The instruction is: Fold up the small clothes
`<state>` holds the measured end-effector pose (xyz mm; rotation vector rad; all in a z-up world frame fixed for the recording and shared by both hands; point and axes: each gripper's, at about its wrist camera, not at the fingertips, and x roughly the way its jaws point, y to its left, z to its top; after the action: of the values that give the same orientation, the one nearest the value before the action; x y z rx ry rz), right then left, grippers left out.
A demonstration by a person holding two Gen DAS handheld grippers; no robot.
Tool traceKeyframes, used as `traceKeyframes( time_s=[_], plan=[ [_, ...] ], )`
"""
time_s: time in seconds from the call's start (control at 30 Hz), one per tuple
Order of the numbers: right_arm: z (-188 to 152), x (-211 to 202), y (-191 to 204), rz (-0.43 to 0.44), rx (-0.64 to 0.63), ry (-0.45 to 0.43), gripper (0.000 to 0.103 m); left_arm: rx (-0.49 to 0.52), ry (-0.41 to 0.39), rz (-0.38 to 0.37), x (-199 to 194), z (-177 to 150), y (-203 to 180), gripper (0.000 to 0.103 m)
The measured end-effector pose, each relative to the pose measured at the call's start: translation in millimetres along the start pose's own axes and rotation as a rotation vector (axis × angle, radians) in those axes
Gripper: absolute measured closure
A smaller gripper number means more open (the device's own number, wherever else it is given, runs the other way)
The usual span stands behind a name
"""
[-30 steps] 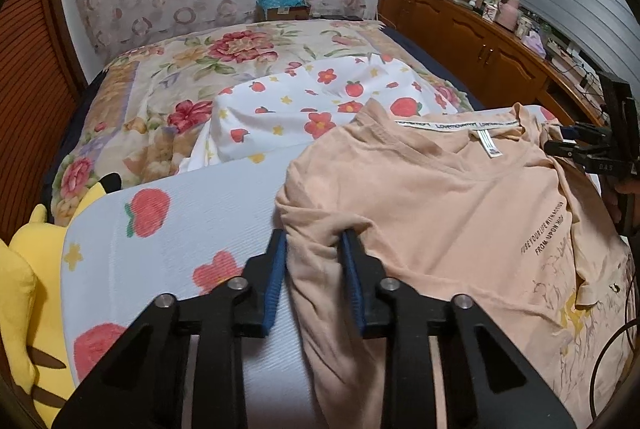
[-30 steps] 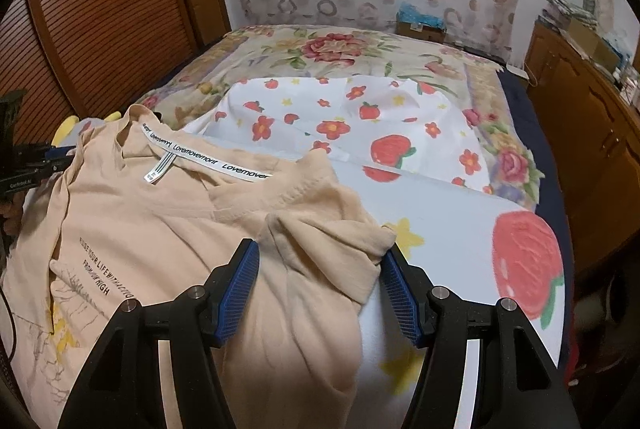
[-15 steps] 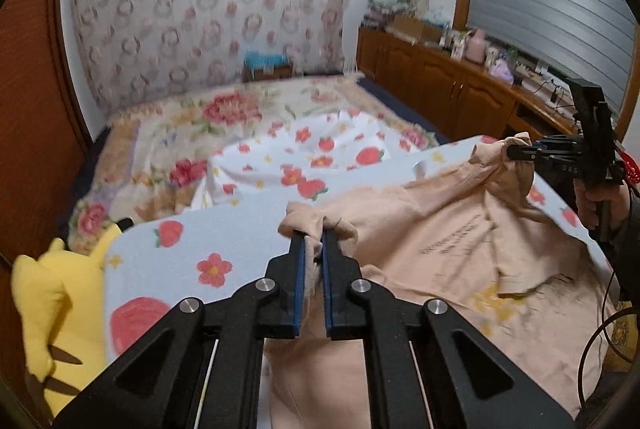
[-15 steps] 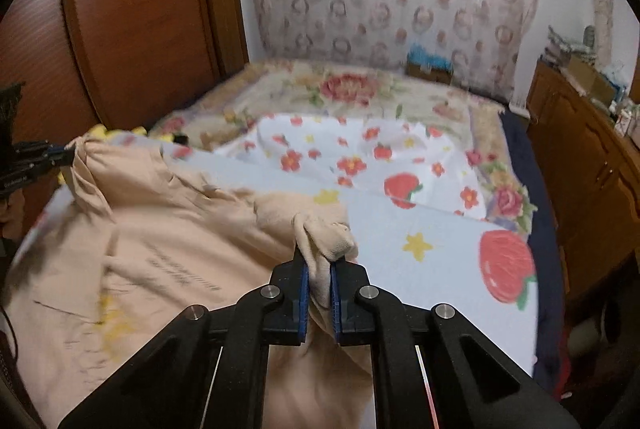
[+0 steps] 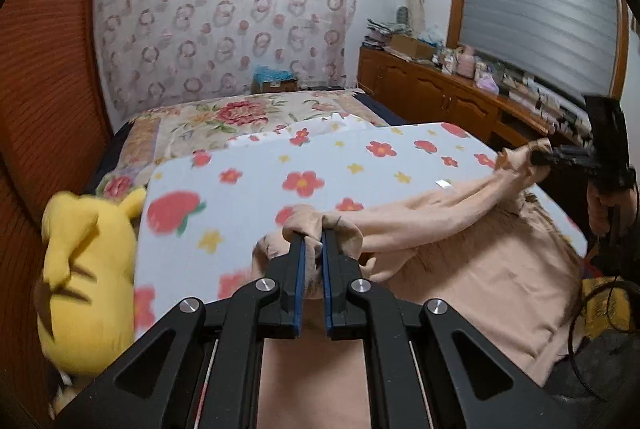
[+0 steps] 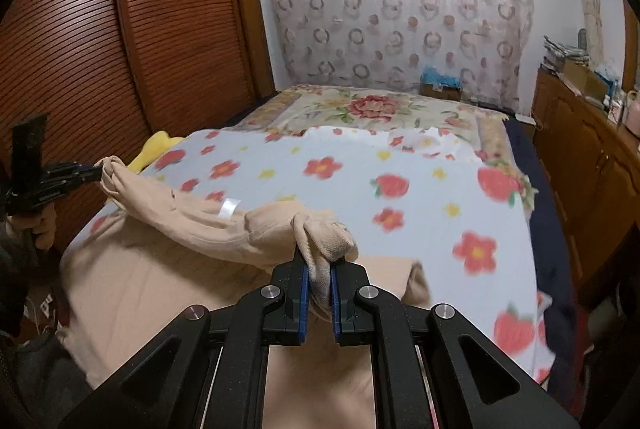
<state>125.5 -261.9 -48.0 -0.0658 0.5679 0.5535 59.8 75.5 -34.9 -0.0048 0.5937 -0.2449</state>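
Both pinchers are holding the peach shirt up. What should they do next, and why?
Probably carry the pinched edge toward the near hem and lay it down. The left gripper and right gripper are shut on the shirt, stretched between them above the blanket.

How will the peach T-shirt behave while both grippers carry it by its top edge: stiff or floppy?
Likely floppy: the peach T-shirt sags between the left gripper and the right gripper, and bunches at each pinch. Probably light, since small pinches lift it. The lower part drapes on the flowered blanket and may drag and crease.
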Motion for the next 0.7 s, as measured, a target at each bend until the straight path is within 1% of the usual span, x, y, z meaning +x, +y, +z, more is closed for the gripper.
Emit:
traceKeyframes(
  time_s=[0.07,0.17,0.27,0.37,0.53,0.67,0.7],
  plan=[
    [-13.6,-19.7,2.2,0.019,0.015,-0.005,0.094,-0.016,-0.006,0.005,-14.4,-11.4,-1.5,0.095],
    [-28.6,-38.7,3.6,0.021,0.019,0.014,0.094,-0.022,-0.021,0.015,-32.9,-24.5,-6.4,0.095],
    [-36.5,-55.2,10.6,0.015,0.011,0.044,0.094,-0.023,-0.003,-0.002,-43.9,-33.4,-11.4,0.095],
    [-37.5,-73.1,17.8,0.017,-0.002,0.055,0.094,-0.015,0.001,0.001,-56.5,-41.9,-17.0,0.095],
    [-41.9,-84.0,29.9,0.004,0.013,0.100,0.094,0.003,0.030,-0.005,-64.7,-49.8,-22.4,0.095],
    [-42.3,-78.4,31.5,0.003,0.026,0.125,0.094,0.013,0.022,0.031,-75.2,-53.8,-20.3,0.094],
    [-40.1,-77.1,32.0,0.005,0.026,0.129,0.094,0.014,0.022,0.038,-75.8,-53.3,-19.2,0.092]
  ],
)
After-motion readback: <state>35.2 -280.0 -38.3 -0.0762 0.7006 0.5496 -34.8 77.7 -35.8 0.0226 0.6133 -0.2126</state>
